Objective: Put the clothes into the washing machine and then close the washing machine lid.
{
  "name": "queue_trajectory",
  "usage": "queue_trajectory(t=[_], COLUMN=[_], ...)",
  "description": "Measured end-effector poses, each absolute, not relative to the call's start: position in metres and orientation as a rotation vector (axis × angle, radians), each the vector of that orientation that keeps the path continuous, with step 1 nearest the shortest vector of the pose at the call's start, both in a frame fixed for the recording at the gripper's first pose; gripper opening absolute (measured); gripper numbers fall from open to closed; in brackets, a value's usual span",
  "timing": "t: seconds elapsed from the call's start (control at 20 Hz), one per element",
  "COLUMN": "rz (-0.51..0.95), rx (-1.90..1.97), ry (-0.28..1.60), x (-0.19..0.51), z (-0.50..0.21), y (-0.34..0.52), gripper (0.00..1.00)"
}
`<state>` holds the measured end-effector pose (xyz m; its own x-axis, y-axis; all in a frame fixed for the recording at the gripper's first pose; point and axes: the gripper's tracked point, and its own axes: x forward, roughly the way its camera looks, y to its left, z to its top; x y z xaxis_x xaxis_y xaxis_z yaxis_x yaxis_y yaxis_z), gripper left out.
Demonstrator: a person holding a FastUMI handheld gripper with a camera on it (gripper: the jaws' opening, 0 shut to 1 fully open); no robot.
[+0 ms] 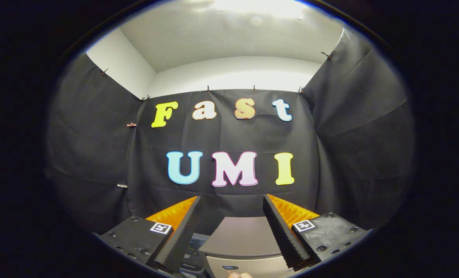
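Note:
My gripper [232,200] is held high and level, its two fingers spread wide apart with nothing between them. Below and between the fingers lies the grey top of the washing machine [245,237], its lid looking flat and down, with a darker control strip [192,251] at its left. No clothes are in sight. A small part of a hand [239,275] shows just under the machine's front edge.
Black cloth walls [98,154] close in the booth on the left, back and right, close behind the machine. White wall [233,73] and ceiling with a bright light rise above the cloth.

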<state>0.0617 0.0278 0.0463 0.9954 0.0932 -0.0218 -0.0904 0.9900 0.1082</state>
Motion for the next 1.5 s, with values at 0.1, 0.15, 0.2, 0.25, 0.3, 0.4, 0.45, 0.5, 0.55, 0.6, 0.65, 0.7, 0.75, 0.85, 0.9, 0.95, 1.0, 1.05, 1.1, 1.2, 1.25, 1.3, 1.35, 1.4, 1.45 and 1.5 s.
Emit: queue_trajectory(t=[0.1, 0.15, 0.2, 0.25, 0.3, 0.4, 0.45, 0.5, 0.55, 0.6, 0.65, 0.7, 0.75, 0.85, 0.9, 0.95, 1.0, 1.05, 1.1, 1.2, 1.25, 1.3, 1.35, 1.4, 1.45, 1.5], rz=[0.102, 0.113, 0.124, 0.129, 0.134, 0.132, 0.133, 0.128, 0.122, 0.115, 0.109, 0.11, 0.113, 0.113, 0.111, 0.112, 0.113, 0.113, 0.112, 0.108, 0.106, 0.103, 0.101, 0.1, 0.1, 0.1], rx=[0.081, 0.066, 0.054, 0.043, 0.037, 0.036, 0.041, 0.043, 0.043, 0.04, 0.038, 0.04, 0.043, 0.042, 0.042, 0.046, 0.052, 0.059, 0.066, 0.073, 0.072, 0.071, 0.069, 0.068, 0.066, 0.063], ry=[0.019, 0.017, 0.014, 0.011, 0.002, -0.006, -0.007, -0.008, -0.01, -0.007, -0.003, 0.002, 0.006, 0.01, 0.01, 0.007, 0.003, 0.0, -0.001, 0.001, 0.003, 0.005, 0.009, 0.012, 0.014, 0.015], x=[0.046, 0.039, 0.032, 0.025, 0.019, 0.009, 0.006, 0.004, 0.002, 0.001, 0.001, 0.001, 0.0, 0.002, 0.002, 0.002, 0.002, 0.002, 0.002, 0.002, 0.002, 0.003, 0.004, 0.004, 0.004, 0.005], z=[0.049, 0.05, 0.05, 0.051, 0.052, 0.054, 0.053, 0.053, 0.054, 0.052, 0.051, 0.05, 0.049, 0.048, 0.049, 0.05, 0.051, 0.052, 0.053, 0.052, 0.052, 0.051, 0.05, 0.049, 0.048, 0.048], y=[0.02, 0.019, 0.02, 0.019, 0.019, 0.017, 0.018, 0.017, 0.015, 0.014, 0.012, 0.012, 0.013, 0.011, 0.01, 0.009, 0.009, 0.008, 0.007, 0.005, 0.004, 0.003, 0.003, 0.003, 0.003, 0.003], gripper=[0.98, 0.98, 0.98, 0.98, 0.98, 0.98, 0.98, 0.98, 0.98, 0.98, 0.98, 0.98, 0.98, 0.98, 0.97, 0.98, 0.98, 0.98, 0.98, 0.98, 0.98, 0.98, 0.98, 0.98, 0.98, 0.98])
